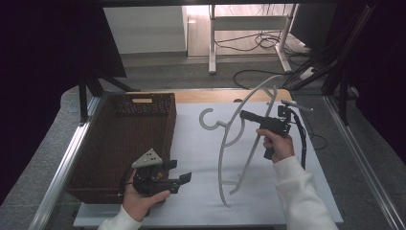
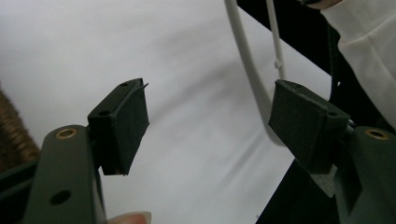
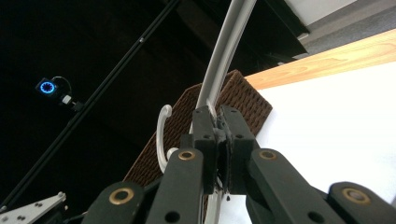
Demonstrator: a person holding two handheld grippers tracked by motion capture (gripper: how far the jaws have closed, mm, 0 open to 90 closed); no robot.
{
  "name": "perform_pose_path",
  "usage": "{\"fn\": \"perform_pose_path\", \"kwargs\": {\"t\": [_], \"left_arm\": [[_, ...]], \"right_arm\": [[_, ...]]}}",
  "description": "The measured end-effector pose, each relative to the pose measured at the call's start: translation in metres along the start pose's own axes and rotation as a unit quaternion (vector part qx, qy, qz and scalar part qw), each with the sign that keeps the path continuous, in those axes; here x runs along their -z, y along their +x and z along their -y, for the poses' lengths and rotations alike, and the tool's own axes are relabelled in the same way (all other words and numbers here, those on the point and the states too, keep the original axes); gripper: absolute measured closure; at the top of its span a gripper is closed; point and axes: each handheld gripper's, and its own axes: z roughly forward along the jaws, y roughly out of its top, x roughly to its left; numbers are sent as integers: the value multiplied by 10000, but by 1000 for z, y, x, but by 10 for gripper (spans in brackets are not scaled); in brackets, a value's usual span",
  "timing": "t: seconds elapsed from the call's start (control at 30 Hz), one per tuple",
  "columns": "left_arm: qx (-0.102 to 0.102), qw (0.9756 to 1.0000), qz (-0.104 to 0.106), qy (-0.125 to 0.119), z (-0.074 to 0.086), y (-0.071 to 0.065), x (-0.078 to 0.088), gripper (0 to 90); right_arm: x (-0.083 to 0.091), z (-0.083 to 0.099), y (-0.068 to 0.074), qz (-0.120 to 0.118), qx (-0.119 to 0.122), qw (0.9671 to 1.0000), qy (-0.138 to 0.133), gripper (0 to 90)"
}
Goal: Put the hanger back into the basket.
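While the white-covered surface (image 1: 201,153) takes up most of the scene, the wicker basket (image 1: 124,139) is the landmark to read everything from: it sits on the left part of that surface, open side up, dark brown and rectangular.

Just to the right of the basket, the white clothes hanger (image 1: 239,139) is held up off the surface and tilted, its hook (image 1: 207,118) pointing toward the basket and nearly level with the basket's far end. Its long axis runs from far to near, so the curved shoulder bar sweeps from a high point beyond the basket's far corner down to a tip near the surface's front edge.

Farther right of the basket, the right gripper (image 1: 245,115) has its fingers pressed together on the hanger's bar close to the neck; the right gripper view shows the bar (image 3: 223,56) rising straight out from between them.

At the basket's near right corner, the left gripper (image 1: 179,172) has its fingers spread wide and empty. From there the hanger's lower end lies just to the right, and in the left gripper view that bar (image 2: 247,70) runs behind the right-hand finger (image 2: 303,121). I judge the left hand nearer to that free end.

Whether the hanger's lowest tip touches the surface is hard to make out, and the basket's inside is too dark to read.
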Motion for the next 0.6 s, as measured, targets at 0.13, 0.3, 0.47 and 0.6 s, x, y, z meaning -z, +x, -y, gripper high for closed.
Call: {"fn": "perform_pose_path", "kwargs": {"t": [0.13,0.3,0.47,0.6], "left_arm": [[19,9999,162,2,-9,0,-10,286],[158,9992,360,27,-15,3,-21,302],[299,9977,600,54,-23,6,-38,319],[383,9964,755,105,-28,9,-55,325]], "right_arm": [[-4,2,0,-48,23,10000,41,861],[-8,4,0,-58,44,9999,90,861],[-11,6,0,-73,47,9999,112,860],[-13,7,0,-96,60,9998,136,860]]}}
